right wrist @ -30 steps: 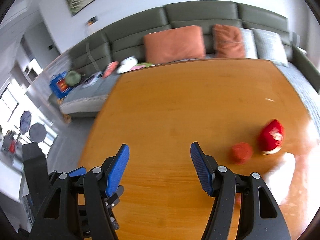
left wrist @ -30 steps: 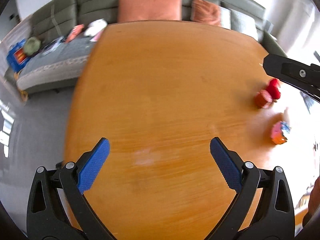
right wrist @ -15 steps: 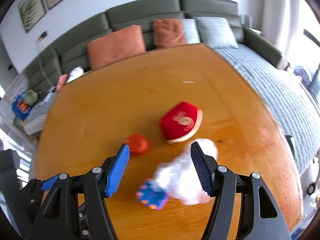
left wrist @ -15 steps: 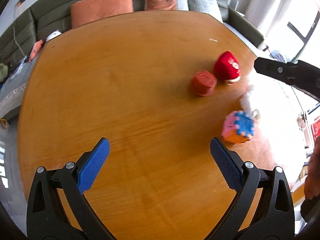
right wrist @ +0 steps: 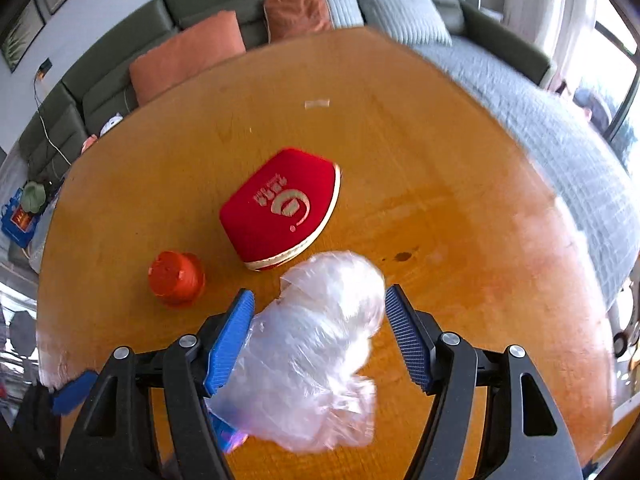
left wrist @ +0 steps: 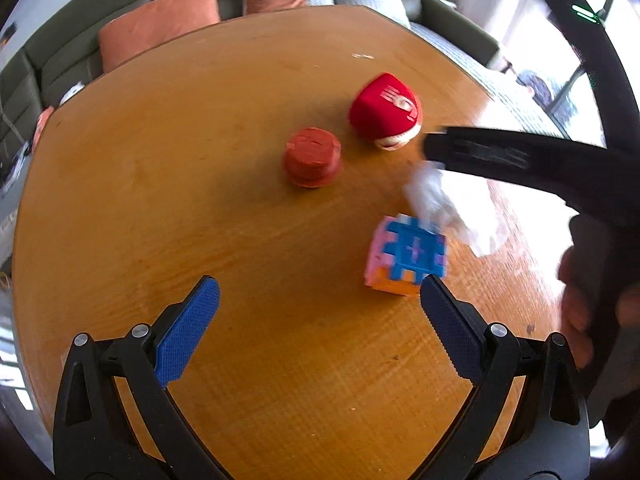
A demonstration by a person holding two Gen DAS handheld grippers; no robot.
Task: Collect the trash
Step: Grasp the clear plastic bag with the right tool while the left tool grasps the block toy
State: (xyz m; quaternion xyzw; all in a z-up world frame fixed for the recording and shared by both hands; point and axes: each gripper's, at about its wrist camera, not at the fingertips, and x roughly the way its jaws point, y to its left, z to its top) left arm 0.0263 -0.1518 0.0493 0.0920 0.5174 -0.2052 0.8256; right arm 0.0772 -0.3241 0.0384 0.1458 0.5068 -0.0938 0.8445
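A crumpled clear plastic bag [right wrist: 316,344] lies on the round wooden table [right wrist: 440,184], between the open fingers of my right gripper [right wrist: 320,332]. The left pad [right wrist: 230,338] touches or nearly touches it. The bag also shows in the left wrist view [left wrist: 448,204], beside a foam puzzle cube [left wrist: 408,256] and under the right gripper's black arm [left wrist: 520,160]. My left gripper [left wrist: 320,320] is open and empty, low over the table, its right fingertip [left wrist: 440,312] close to the cube.
A red pouch [right wrist: 280,212] and a small red round container [right wrist: 176,278] sit just beyond the bag. A small paper scrap [right wrist: 317,103] lies farther back. A green sofa with orange cushions [right wrist: 188,60] stands behind the table.
Both grippers swung right and closer to the objects. The right gripper moved forward and down, so the plastic bag now sits between its open fingers. The left gripper neared the cube.
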